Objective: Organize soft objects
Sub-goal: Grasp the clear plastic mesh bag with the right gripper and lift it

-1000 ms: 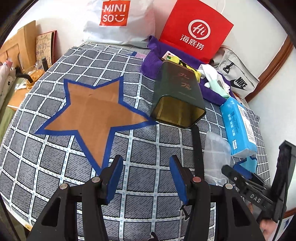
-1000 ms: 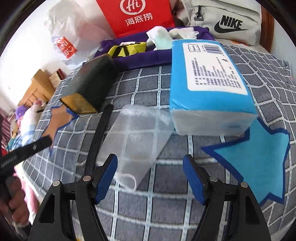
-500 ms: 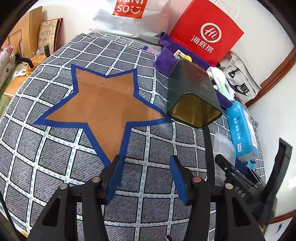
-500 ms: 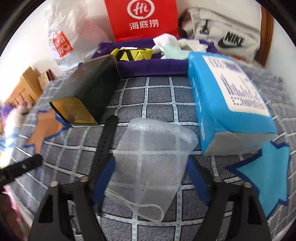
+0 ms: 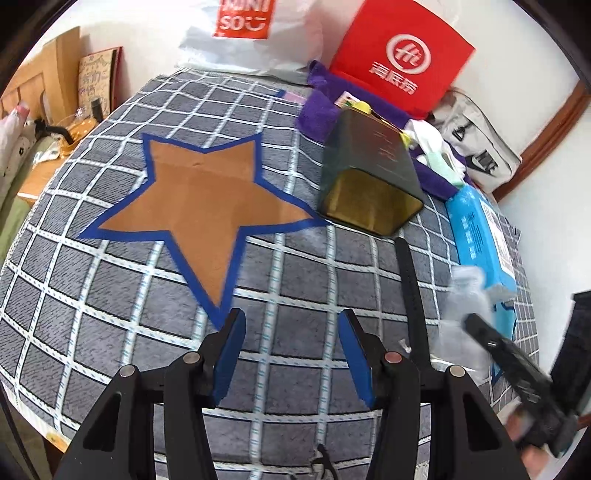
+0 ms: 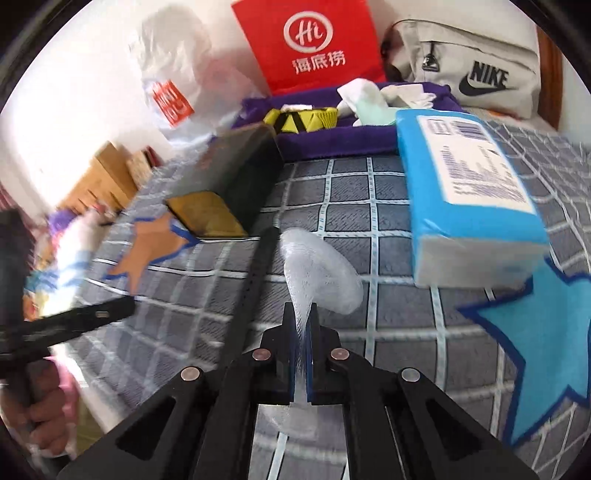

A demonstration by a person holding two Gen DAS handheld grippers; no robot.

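My right gripper (image 6: 303, 314) is shut on a white mesh pouch (image 6: 321, 273), which bunches up between its blue pads just above the checked cloth. The same mesh pouch (image 5: 465, 317) shows blurred at the right edge of the left wrist view, beside the right gripper's black frame (image 5: 509, 369). My left gripper (image 5: 291, 332) stands open over the grey checked cloth with nothing between its fingers, just below the lower point of the brown star (image 5: 207, 199). A blue tissue pack (image 6: 465, 184) lies right of the pouch, partly over a blue star (image 6: 535, 339).
A dark green tin (image 5: 369, 177) lies on its side past the brown star. A black strap (image 6: 255, 280) runs along the cloth left of the pouch. At the back are a purple towel (image 6: 332, 136) with small items, a red paper bag (image 6: 306, 40), a white plastic bag (image 5: 251, 33) and a grey Nike bag (image 6: 476, 70).
My right gripper closed from wide open onto the mesh pouch, gathering it between the pads. The left gripper kept its opening, and its view shifted slightly.
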